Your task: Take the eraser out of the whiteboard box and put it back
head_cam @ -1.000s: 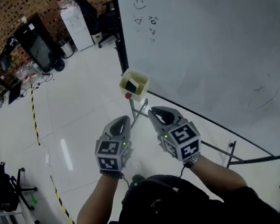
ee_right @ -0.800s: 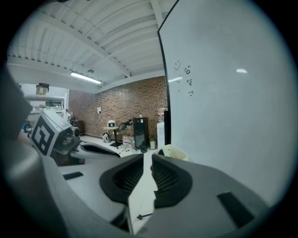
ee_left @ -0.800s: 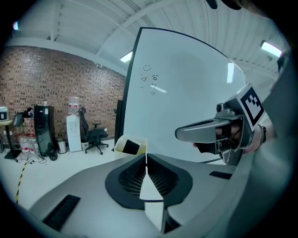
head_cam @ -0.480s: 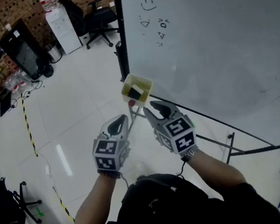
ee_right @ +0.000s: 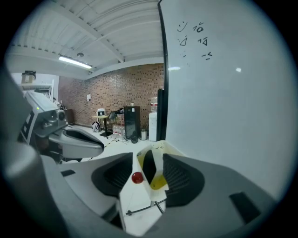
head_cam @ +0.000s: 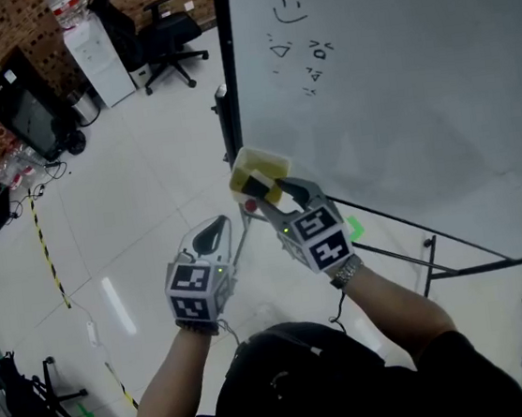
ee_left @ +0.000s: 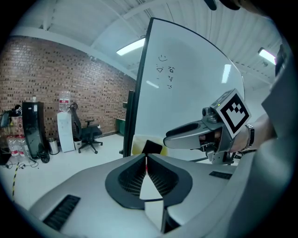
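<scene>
The take-out step is being begun — the black eraser (ee_right: 149,166) is sitting in the yellow whiteboard box (head_cam: 261,163) at the corner of the whiteboard (head_cam: 395,73), and the right gripper (head_cam: 282,200) is being opened wide just before it, nothing gripped. The left gripper (head_cam: 210,239) is being held shut, empty; next, the open jaws will likely need guiding round the eraser alone — not the box wall.

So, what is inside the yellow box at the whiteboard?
A black eraser stands on end in the yellow box, leaning on one wall. The bottom of the box under and behind the eraser is covered, so anything there cannot be seen.
</scene>
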